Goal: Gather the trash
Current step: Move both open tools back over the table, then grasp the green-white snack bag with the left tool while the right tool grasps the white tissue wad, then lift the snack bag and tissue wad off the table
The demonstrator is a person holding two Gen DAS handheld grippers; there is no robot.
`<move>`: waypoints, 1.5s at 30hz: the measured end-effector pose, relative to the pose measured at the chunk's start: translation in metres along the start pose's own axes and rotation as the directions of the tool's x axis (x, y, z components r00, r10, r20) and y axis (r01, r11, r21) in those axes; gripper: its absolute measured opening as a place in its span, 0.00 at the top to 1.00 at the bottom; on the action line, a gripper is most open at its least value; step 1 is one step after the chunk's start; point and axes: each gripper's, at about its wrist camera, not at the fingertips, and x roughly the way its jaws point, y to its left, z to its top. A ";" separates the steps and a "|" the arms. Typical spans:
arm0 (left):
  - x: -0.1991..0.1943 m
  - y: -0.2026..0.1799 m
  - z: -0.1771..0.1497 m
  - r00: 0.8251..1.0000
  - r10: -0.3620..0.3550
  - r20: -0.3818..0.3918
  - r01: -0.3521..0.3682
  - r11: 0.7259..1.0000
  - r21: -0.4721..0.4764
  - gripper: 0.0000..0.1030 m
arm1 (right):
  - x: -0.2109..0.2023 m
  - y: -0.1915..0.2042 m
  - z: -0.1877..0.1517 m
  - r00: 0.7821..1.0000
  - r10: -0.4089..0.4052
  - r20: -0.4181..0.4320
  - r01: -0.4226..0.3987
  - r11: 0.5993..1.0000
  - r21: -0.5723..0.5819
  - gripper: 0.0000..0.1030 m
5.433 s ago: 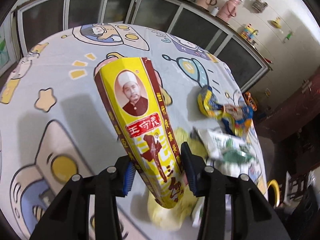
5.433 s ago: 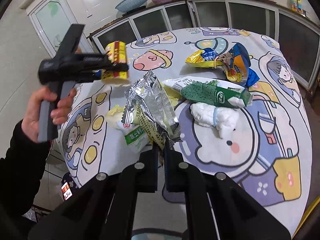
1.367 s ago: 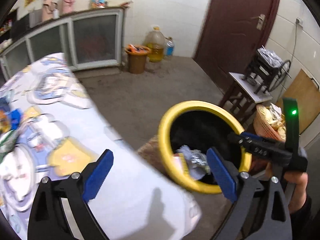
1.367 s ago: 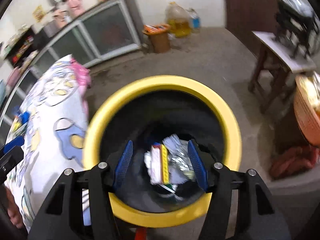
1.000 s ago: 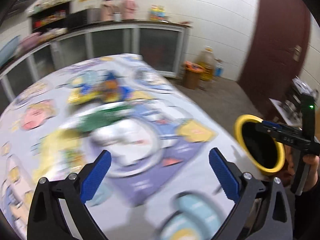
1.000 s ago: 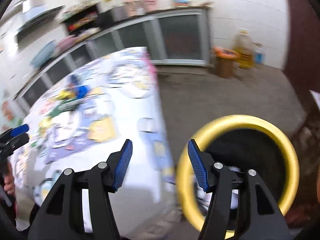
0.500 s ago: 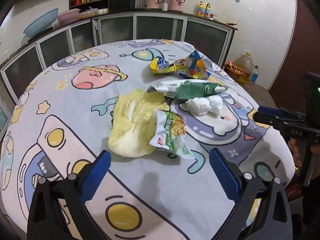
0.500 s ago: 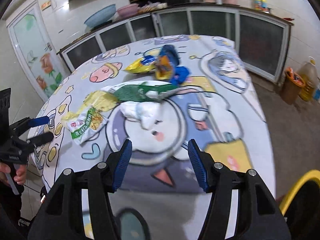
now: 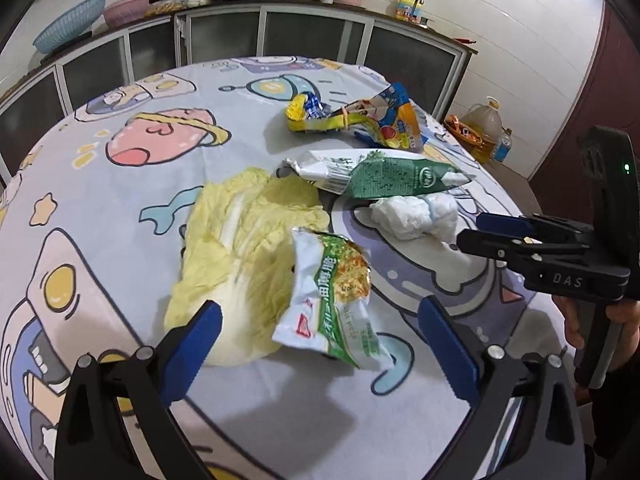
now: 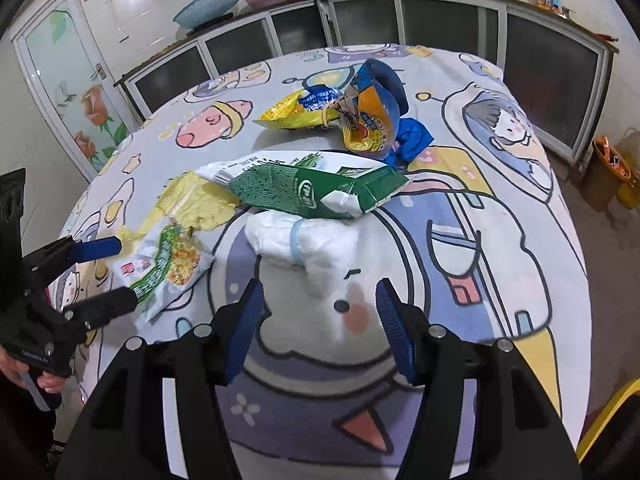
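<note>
Trash lies on a round table with a cartoon cloth (image 9: 120, 216). A white-and-green snack wrapper (image 9: 334, 300) rests against pale yellow cabbage leaves (image 9: 244, 240). My left gripper (image 9: 320, 332) hovers just in front of both, open and empty. Behind them lie a green-and-white bag (image 9: 380, 176), a white wad of tissue (image 9: 416, 216) and a yellow-blue snack bag (image 9: 360, 120). My right gripper (image 10: 320, 312) is open and empty, close to the white wad of tissue (image 10: 304, 244). The green bag (image 10: 304, 188) lies just beyond it. The snack wrapper (image 10: 168, 268) sits between the left gripper's fingers (image 10: 96, 248).
The yellow rim of a bin (image 10: 616, 412) shows at the lower right, beside the table. An orange bucket (image 9: 464, 132) and an oil jug (image 9: 486, 128) stand on the floor by the glass-front cabinets (image 9: 312, 36). A hand (image 9: 616, 320) holds the right gripper at the table's right edge.
Both grippers have swung from the yellow bin back over the table and dropped closer to the trash. They stay open and empty.
</note>
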 end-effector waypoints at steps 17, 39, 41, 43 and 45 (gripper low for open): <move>0.023 -0.007 0.020 0.999 0.039 -0.010 -0.038 0.998 0.042 0.08 | 0.031 0.002 0.019 0.999 0.015 -0.030 -0.015 1.000 -0.007 0.46; 0.013 -0.008 0.013 0.994 0.102 -0.037 -0.102 0.995 0.018 0.81 | 0.007 0.002 0.015 0.997 0.082 -0.010 -0.082 0.997 -0.001 0.78; 0.004 -0.008 0.010 0.994 0.107 -0.024 -0.106 0.994 0.020 0.82 | -0.001 0.002 0.013 0.996 0.088 -0.002 -0.088 0.996 0.002 0.78; -0.004 -0.008 0.008 0.995 0.102 -0.017 -0.102 0.995 0.015 0.82 | -0.009 0.003 0.010 0.996 0.092 0.005 -0.092 0.996 0.004 0.78; -0.009 -0.007 0.006 0.995 0.096 -0.012 -0.096 0.995 0.006 0.82 | -0.019 0.003 0.007 0.995 0.097 0.014 -0.097 0.995 0.008 0.78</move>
